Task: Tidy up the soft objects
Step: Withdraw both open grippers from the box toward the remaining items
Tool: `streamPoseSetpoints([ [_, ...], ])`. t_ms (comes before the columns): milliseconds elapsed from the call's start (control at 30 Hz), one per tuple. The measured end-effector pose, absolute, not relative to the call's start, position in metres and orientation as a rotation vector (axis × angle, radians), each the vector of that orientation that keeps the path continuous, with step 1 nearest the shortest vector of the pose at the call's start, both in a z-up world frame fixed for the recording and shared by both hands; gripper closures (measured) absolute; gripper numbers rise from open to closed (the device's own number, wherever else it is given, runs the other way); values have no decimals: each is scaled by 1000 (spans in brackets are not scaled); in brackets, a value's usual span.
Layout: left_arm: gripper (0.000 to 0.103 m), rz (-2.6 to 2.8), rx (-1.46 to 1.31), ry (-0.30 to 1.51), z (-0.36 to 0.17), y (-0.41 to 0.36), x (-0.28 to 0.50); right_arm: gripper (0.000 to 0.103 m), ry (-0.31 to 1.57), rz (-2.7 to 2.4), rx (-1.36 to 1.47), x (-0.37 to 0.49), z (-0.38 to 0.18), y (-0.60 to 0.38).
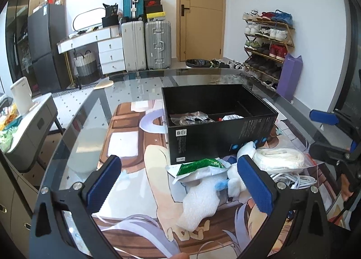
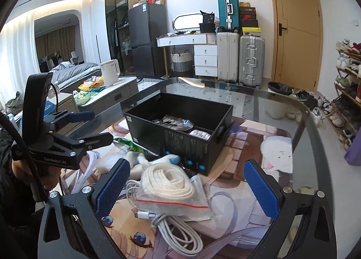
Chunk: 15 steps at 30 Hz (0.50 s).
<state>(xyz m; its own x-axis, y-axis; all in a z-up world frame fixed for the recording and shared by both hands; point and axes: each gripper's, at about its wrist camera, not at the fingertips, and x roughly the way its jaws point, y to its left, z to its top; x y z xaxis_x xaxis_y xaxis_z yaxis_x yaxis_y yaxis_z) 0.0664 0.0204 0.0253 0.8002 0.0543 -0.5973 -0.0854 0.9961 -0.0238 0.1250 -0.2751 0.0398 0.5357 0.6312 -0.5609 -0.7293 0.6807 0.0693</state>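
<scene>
- Centrally, the black box (image 1: 220,121) holds two bagged items already.
- Below it, loose: green packet (image 1: 198,165), bubble wrap (image 1: 200,202), plush (image 1: 237,168), bagged rope (image 2: 171,184), white cable (image 2: 180,232).
- Both my grippers, left (image 1: 180,182) and right (image 2: 187,186), gape wide, holding nothing.
- Roughly half remains, I judge.

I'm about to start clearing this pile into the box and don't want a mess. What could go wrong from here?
The bagged rope coil lies on top of the loose white cable, so lifting either may drag the other. The pile crowds the black box, so a sweeping tong could nudge it along the glass table. The slick bubble wrap may slip from the open left tongs.
</scene>
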Motion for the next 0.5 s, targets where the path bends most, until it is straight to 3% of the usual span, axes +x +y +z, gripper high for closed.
streamPoseSetpoints([
  [500, 0, 43, -54, 709, 12, 19, 70, 1, 692, 814, -157, 142, 20, -270],
])
